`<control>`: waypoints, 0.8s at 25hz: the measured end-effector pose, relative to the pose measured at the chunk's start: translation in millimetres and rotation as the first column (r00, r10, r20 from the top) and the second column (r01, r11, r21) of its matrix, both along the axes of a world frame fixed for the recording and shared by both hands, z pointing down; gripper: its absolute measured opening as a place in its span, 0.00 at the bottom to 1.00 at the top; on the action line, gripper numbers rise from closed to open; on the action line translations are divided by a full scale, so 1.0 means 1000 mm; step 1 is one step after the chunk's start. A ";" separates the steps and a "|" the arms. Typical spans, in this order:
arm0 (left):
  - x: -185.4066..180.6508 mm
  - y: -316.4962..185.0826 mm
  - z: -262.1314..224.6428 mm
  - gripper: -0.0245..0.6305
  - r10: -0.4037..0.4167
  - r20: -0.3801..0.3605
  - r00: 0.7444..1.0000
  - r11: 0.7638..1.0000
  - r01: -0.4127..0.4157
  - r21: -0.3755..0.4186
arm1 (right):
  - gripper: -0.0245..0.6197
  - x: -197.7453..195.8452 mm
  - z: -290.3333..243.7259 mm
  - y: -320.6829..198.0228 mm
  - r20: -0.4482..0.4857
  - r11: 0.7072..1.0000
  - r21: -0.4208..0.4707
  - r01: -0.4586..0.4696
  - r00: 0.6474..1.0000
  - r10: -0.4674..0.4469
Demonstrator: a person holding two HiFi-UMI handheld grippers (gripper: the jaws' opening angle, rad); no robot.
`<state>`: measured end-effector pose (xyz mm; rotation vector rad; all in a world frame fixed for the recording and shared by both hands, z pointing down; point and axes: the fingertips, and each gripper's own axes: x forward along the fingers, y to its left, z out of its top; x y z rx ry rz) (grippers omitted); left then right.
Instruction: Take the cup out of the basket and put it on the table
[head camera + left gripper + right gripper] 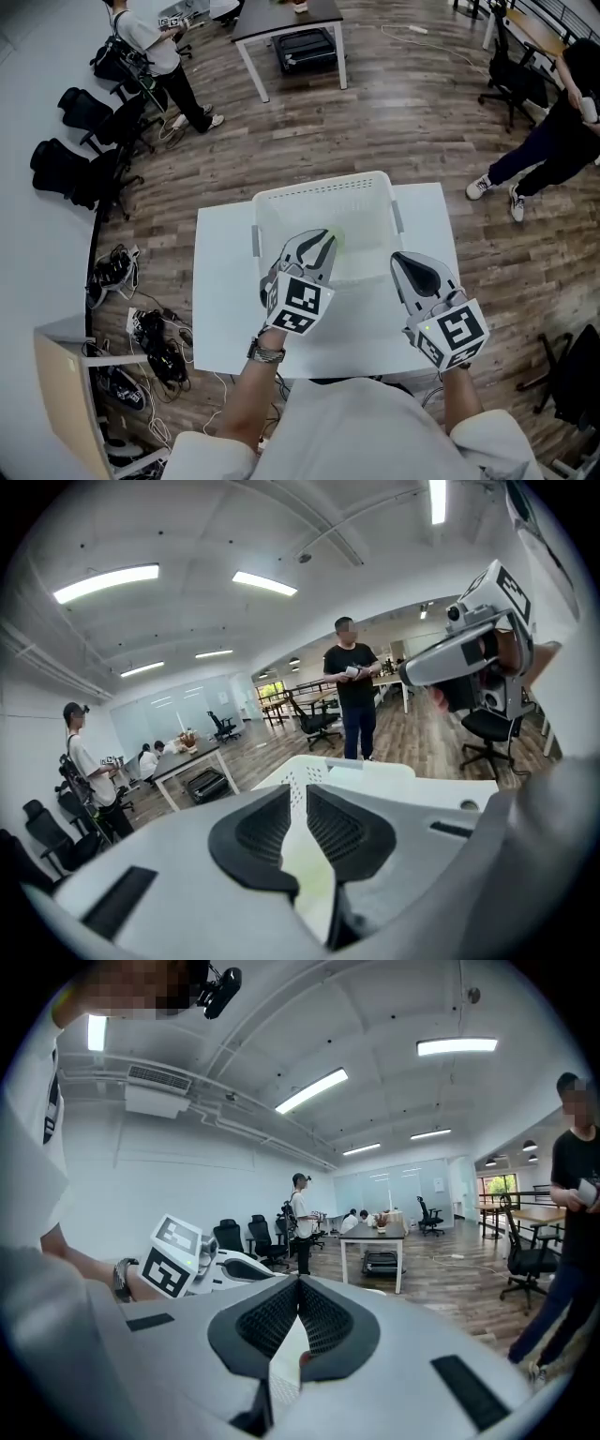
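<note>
Okay, the left hand-held gripper [323,239] hangs over the basket [323,184], jaws a narrow slit apart with nothing pinched. The pale green cup [336,241] is inside the basket, just past its tips. Best to spread wider, straddle the cup wall before closing, then lift clear of the rim. The right hand-held gripper [403,260], pressed together and empty over the tabletop [225,281], could steady the basket.

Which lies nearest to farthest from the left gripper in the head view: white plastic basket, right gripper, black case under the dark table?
1. White plastic basket, right under the left gripper.
2. Right gripper, beside it on the right.
3. Black case, far ahead under the dark table.
</note>
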<state>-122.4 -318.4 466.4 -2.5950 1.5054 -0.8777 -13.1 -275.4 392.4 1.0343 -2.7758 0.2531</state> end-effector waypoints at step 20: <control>-0.037 -0.061 0.152 0.17 0.162 0.145 0.976 0.893 -0.083 -0.442 | 0.06 -0.033 0.049 -0.040 -0.044 0.991 -0.103 -0.081 0.996 0.077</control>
